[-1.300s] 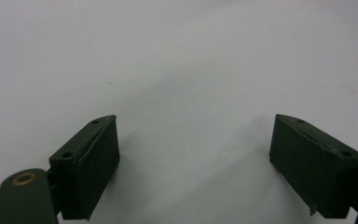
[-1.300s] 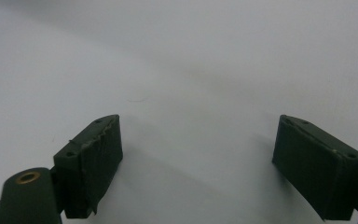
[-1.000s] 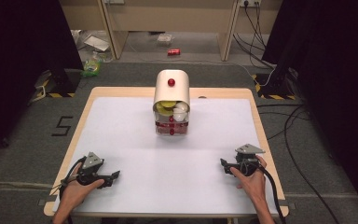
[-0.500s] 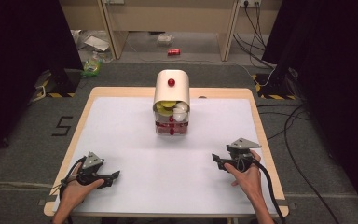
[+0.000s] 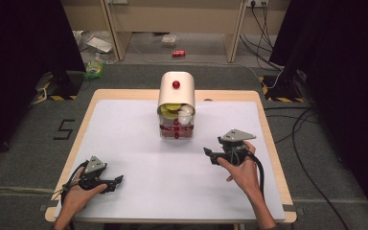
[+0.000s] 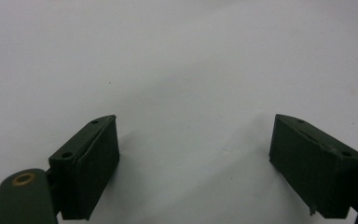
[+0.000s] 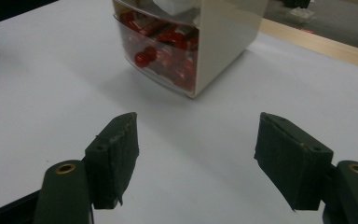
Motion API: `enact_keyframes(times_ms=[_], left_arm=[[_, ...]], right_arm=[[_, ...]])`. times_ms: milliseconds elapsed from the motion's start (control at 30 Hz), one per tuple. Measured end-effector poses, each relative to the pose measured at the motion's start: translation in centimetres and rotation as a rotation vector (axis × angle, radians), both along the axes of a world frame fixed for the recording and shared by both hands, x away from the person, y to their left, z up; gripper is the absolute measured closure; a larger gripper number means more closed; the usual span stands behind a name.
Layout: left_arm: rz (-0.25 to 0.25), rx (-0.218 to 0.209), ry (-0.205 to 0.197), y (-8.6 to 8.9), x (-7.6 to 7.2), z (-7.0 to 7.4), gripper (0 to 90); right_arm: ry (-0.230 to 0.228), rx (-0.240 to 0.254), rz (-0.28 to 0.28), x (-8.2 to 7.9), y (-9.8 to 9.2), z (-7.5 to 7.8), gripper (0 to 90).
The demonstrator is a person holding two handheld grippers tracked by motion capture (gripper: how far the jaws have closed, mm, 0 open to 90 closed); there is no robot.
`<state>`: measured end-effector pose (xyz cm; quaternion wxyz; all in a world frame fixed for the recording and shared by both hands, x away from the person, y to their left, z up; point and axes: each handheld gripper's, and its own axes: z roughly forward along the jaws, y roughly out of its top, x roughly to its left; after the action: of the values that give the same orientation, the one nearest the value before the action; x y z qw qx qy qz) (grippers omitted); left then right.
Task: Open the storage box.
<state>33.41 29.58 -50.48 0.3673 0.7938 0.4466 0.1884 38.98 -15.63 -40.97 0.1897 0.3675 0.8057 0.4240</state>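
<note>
A small cream cabinet (image 5: 176, 91) with a rounded top and a red knob stands at the table's far middle. Its clear upper drawer holds yellow and white things, and its clear lower drawer (image 5: 176, 132) holds red ones. My right gripper (image 5: 207, 156) hovers to the right of the cabinet's front and points left toward it. In the right gripper view the cabinet (image 7: 226, 32) and its lower drawer (image 7: 163, 56) lie just ahead of my right gripper (image 7: 196, 154). Its jaws have just been closing, stand apart and hold nothing. My left gripper (image 5: 120, 181) rests open at the near left, over bare mat (image 6: 193, 158).
A white mat (image 5: 139, 143) covers the wooden table (image 5: 268, 129). Beyond the far edge the floor holds a red can (image 5: 178, 53), litter and cables. Black curtains stand at both sides.
My right gripper has risen and moved left and away from the near edge, toward the cabinet's front. The left gripper has stayed where it was.
</note>
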Motion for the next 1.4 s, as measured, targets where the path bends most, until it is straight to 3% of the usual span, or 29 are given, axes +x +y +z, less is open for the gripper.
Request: enact_keyframes(times_ms=[300, 767, 1400], left_arm=[[0.000, -0.001, 0.000, 0.0, 0.0, 0.0, 15.0], [-0.001, -0.004, 0.002, 0.0, 0.0, 0.0, 15.0], [-0.001, -0.004, 0.002, 0.0, 0.0, 0.0, 15.0]], right_arm=[[-0.014, 0.005, 0.052, 0.7, 2.6, 1.0, 33.2], [-0.038, 0.003, 0.102, 1.6, 4.7, 2.3, 33.8], [-0.071, 0.053, 0.119, 3.3, 6.6, 3.9, 35.0]])
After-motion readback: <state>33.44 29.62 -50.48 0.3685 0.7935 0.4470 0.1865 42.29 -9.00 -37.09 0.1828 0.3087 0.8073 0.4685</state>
